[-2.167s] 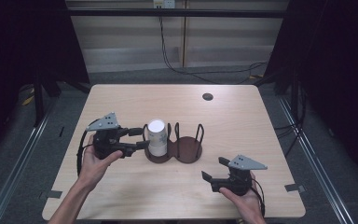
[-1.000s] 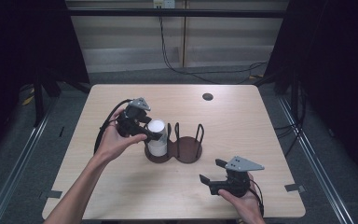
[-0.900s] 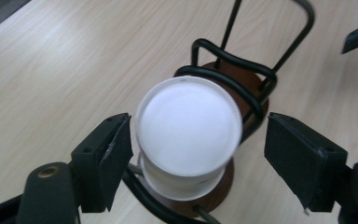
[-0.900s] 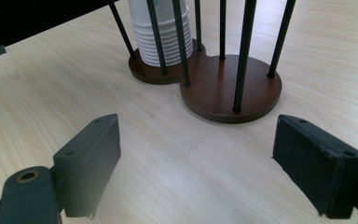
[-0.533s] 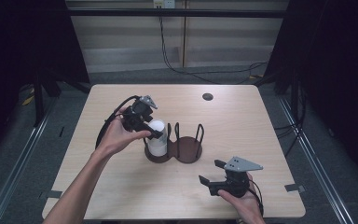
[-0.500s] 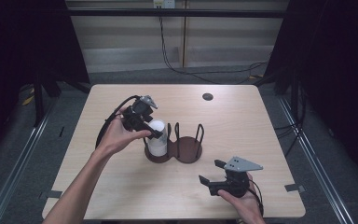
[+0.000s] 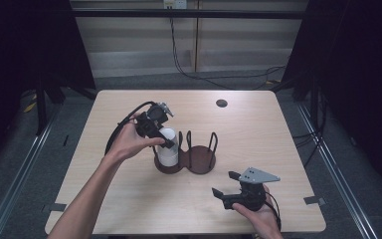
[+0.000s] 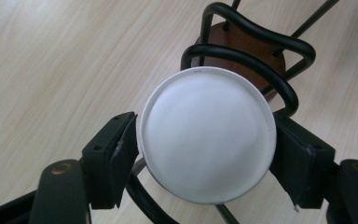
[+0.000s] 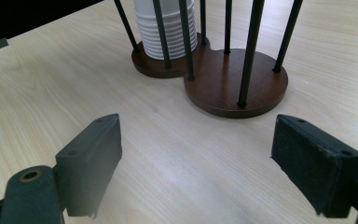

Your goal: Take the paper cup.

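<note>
A stack of white cups (image 7: 168, 150) stands upside down in the left ring of a dark wire holder with a brown wooden base (image 7: 202, 160). My left gripper (image 7: 165, 135) reaches down over the stack from the far left. In the left gripper view its jaws have just been closing, and both pads (image 8: 121, 149) now press the sides of the top cup (image 8: 207, 135). My right gripper (image 7: 225, 183) rests open near the table's front edge, with bare table between its jaws (image 9: 205, 163). It faces the holder (image 9: 235, 79) and the cup stack (image 9: 168, 28).
The holder's right ring (image 7: 210, 144) holds nothing. A small dark round disc (image 7: 221, 103) lies on the far side of the table. The left gripper's black cable (image 7: 122, 128) loops toward the table's left edge.
My left gripper swung from beside the stack to above it, edged right, and its jaws narrowed onto the top cup. The right gripper stayed put.
</note>
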The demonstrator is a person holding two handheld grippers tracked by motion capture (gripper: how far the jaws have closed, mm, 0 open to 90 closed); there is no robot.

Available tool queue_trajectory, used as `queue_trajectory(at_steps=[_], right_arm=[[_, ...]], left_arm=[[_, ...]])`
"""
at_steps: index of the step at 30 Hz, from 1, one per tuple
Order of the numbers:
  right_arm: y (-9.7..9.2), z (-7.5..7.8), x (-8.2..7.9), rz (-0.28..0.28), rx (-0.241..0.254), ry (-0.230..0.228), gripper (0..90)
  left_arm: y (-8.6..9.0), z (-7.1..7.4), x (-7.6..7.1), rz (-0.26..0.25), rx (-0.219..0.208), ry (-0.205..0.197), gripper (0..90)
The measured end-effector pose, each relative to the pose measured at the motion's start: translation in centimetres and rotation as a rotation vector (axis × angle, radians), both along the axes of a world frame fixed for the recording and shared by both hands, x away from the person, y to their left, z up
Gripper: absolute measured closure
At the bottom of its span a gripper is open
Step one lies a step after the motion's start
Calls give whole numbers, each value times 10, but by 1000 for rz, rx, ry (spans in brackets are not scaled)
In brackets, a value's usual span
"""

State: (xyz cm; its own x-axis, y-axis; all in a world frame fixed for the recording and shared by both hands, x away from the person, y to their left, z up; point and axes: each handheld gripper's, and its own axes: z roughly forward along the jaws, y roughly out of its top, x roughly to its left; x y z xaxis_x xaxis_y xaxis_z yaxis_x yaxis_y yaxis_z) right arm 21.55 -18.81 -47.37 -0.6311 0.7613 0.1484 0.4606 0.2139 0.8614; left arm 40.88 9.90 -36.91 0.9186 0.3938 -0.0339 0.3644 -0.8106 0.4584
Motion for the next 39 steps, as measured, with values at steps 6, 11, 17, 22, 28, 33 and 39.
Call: queue_trajectory(at_steps=[6,11,17,22,28,33,39], right_arm=[[1,0,0,0,-2,3,154],[1,0,0,-1,-5,3,154],[1,-1,1,-1,-5,5,154],[2,-1,0,1,-6,0,154],[2,1,0,-12,3,-8,160],[1,0,0,-7,-2,-8,160],[1,1,0,-14,3,-15,162]], left_arm=[[-6,-1,-4,11,23,-29,323],[-5,-1,-2,-1,20,-18,326],[-3,1,-3,-13,12,-12,337],[0,3,-2,-6,2,-14,346],[2,5,-1,15,-13,-8,348],[4,8,-1,18,-25,-10,349],[6,15,-3,10,-25,-21,349]])
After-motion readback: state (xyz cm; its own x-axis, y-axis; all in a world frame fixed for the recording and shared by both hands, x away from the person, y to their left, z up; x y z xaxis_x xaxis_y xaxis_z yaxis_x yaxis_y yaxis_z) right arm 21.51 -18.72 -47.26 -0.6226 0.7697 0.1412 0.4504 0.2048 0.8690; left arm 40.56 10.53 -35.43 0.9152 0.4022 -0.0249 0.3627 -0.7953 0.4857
